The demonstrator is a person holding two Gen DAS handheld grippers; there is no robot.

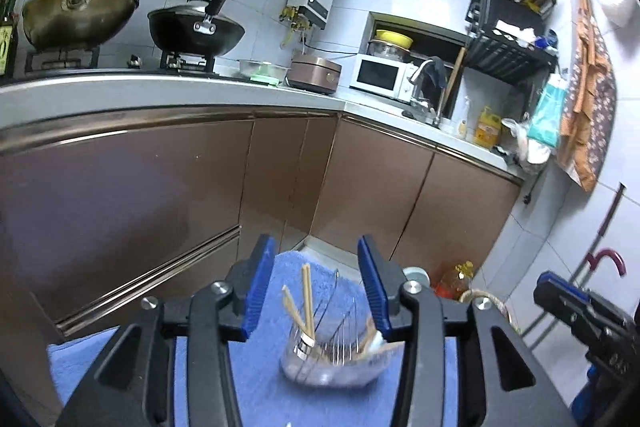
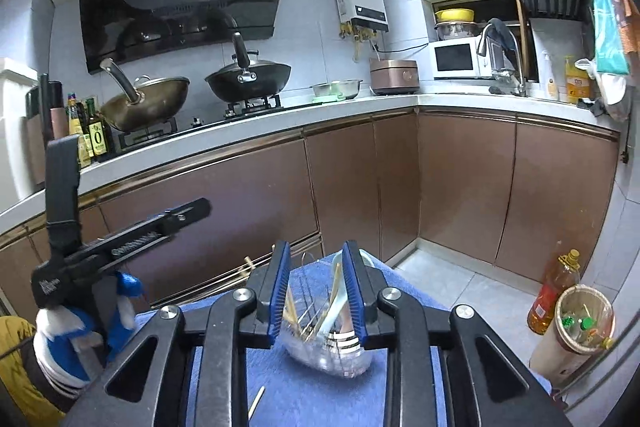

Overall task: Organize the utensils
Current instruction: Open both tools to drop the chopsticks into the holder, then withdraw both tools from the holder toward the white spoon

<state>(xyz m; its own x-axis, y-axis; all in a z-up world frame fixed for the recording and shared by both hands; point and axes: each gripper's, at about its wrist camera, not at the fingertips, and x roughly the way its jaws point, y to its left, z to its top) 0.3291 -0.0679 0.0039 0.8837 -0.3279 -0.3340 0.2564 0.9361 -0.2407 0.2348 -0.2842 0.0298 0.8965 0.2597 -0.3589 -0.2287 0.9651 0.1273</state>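
Observation:
A clear utensil holder (image 1: 332,359) with wire dividers stands on a blue towel (image 1: 260,379). Wooden chopsticks (image 1: 306,299) stick up from its left side, and pale spoon handles lean at its right. My left gripper (image 1: 318,287) is open, held above and short of the holder, with nothing between its blue pads. In the right wrist view the same holder (image 2: 332,343) shows a white spoon (image 2: 334,303) and chopsticks. My right gripper (image 2: 317,291) is also open and short of it, gripping nothing. One loose chopstick (image 2: 256,403) lies on the towel (image 2: 320,395) in front.
Brown cabinets (image 2: 248,211) and a white counter (image 2: 360,107) with two woks run behind the towel. An oil bottle (image 2: 554,295) and a lined bin (image 2: 576,331) stand on the floor at the right. A gloved hand (image 2: 80,323) holds the left tool.

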